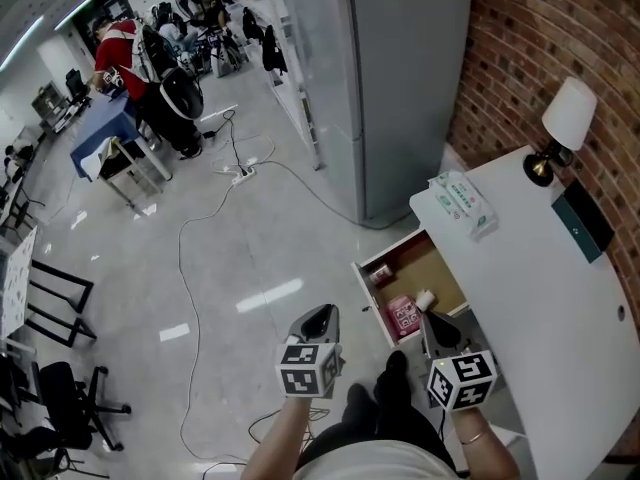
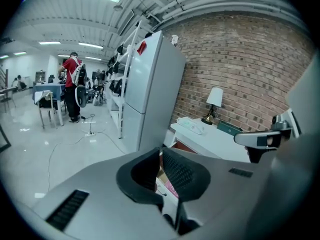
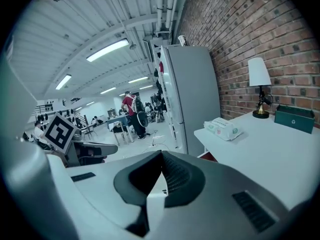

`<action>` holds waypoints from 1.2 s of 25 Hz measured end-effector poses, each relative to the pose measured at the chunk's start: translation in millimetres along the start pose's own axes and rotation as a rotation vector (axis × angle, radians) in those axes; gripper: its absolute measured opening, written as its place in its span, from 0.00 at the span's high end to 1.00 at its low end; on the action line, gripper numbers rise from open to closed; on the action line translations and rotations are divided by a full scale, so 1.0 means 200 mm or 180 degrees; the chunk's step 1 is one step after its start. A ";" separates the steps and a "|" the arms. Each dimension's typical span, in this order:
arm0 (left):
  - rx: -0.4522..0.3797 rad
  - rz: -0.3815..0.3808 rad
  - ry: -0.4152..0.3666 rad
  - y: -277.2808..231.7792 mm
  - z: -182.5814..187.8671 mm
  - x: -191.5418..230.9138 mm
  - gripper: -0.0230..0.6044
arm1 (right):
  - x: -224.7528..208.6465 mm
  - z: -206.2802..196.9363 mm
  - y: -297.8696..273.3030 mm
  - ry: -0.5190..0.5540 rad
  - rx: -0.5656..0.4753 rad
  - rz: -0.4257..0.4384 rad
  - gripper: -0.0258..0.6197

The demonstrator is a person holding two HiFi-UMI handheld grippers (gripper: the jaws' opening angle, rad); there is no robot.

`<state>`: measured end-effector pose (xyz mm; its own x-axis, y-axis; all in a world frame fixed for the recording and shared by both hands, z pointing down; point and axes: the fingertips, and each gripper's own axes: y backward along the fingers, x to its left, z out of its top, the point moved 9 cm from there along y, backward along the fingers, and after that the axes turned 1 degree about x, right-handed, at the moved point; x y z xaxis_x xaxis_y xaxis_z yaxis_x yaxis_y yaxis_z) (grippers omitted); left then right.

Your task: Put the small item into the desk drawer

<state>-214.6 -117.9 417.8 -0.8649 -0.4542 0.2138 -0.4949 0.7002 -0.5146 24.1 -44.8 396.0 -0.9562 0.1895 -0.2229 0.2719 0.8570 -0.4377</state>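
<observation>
The desk drawer (image 1: 425, 266) stands pulled out from the white desk (image 1: 540, 288), and a pink packet (image 1: 403, 315) lies in it. My right gripper (image 1: 430, 318) hovers over the drawer's near end, shut on a small white item (image 1: 425, 298). In the right gripper view that white item (image 3: 158, 186) shows between the closed jaws of the right gripper (image 3: 161, 156). My left gripper (image 1: 322, 318) hangs over the floor, left of the drawer. The left gripper (image 2: 161, 151) is shut with nothing in it, and the drawer's inside shows just past its tips.
On the desk are a pack of wipes (image 1: 462, 201), a lamp (image 1: 565, 118) and a dark green box (image 1: 583, 220) by the brick wall. A tall grey cabinet (image 1: 390, 78) stands beyond the desk. Cables (image 1: 200, 258) trail over the floor; people and chairs are far off.
</observation>
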 end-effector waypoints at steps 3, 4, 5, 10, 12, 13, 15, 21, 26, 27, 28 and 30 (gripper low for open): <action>-0.0062 0.0097 0.0027 0.10 0.00 0.05 0.91 | 0.05 0.00 0.00 0.0058 0.0014 0.0062 0.95; -0.0106 0.0123 0.0036 0.13 0.01 0.06 0.91 | 0.07 0.01 0.00 0.0070 0.0010 0.0084 0.95; -0.0152 0.0145 0.0050 0.16 0.02 0.07 0.91 | 0.08 0.01 -0.01 0.0077 0.0000 0.0110 0.95; -0.0248 0.0292 0.0087 0.28 0.02 0.16 0.92 | 0.18 0.05 -0.04 0.0105 -0.0063 0.0249 0.95; -0.0296 0.0340 0.0104 0.33 0.02 0.18 0.92 | 0.21 0.06 -0.04 0.0146 -0.0070 0.0307 0.95; -0.0320 0.0363 0.0113 0.35 0.02 0.19 0.92 | 0.23 0.07 -0.04 0.0175 -0.0072 0.0335 0.95; -0.0364 0.0407 0.0133 0.40 0.03 0.21 0.92 | 0.26 0.08 -0.05 0.0231 -0.0081 0.0374 0.95; -0.0471 0.0492 0.0160 0.51 0.06 0.24 0.92 | 0.30 0.12 -0.03 0.0301 -0.0119 0.0382 0.95; -0.0526 0.0571 0.0191 0.56 0.07 0.27 0.92 | 0.33 0.13 -0.05 0.0322 -0.0103 0.0406 0.95; -0.0528 0.0583 0.0204 0.57 0.06 0.27 0.92 | 0.33 0.13 -0.05 0.0333 -0.0100 0.0410 0.95; -0.0524 0.0591 0.0221 0.58 0.06 0.28 0.92 | 0.34 0.13 -0.05 0.0346 -0.0101 0.0413 0.95; -0.0527 0.0597 0.0246 0.61 0.05 0.28 0.92 | 0.35 0.13 -0.05 0.0371 -0.0103 0.0417 0.95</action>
<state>-322.6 -63.4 359.2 -0.9436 -0.2688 0.1934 -0.3266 0.8517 -0.4097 -43.5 -51.8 361.3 -0.9195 0.3530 -0.1729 0.3930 0.8361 -0.3828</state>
